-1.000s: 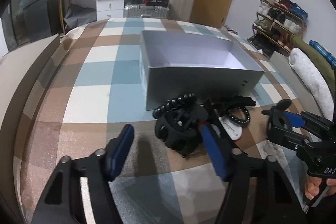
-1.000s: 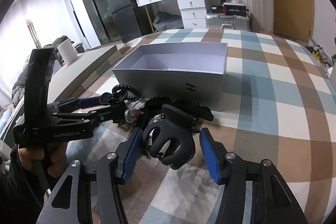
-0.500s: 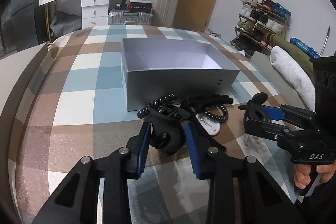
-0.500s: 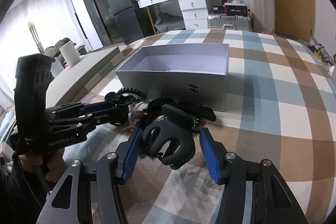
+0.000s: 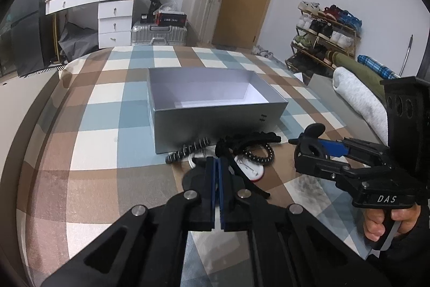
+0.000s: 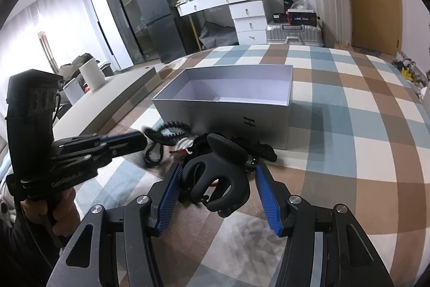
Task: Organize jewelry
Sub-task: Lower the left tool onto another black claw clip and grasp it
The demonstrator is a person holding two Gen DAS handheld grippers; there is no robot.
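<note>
Two grippers work over one bed with a blue, brown and white checked cover (image 5: 94, 139).

The left gripper (image 5: 217, 166) has its fingers clenched, pad against pad, and they have just been closing. Black shapes show on either side of them, but whether anything thin is pinched between the pads cannot be told.

The right gripper (image 6: 217, 166) has its fingers about half spread, with one black plastic claw clip (image 6: 217, 179) standing between them. The clip touches the pad on the left, and a sliver of bed cover shows by the other pad, so whether it is truly gripped cannot be told.

Just beyond the left fingertips lies a small heap:
- two black spiral hair ties, one stretched out (image 5: 188, 151) and one curled in a ring (image 5: 264, 156)
- one white round piece with a red edge (image 5: 251, 168)
- one long black toothed clip (image 5: 255, 137)

Beyond the heap, touching it, stands one open grey rectangular cardboard box (image 5: 215, 123). Nothing shows inside it.
</note>
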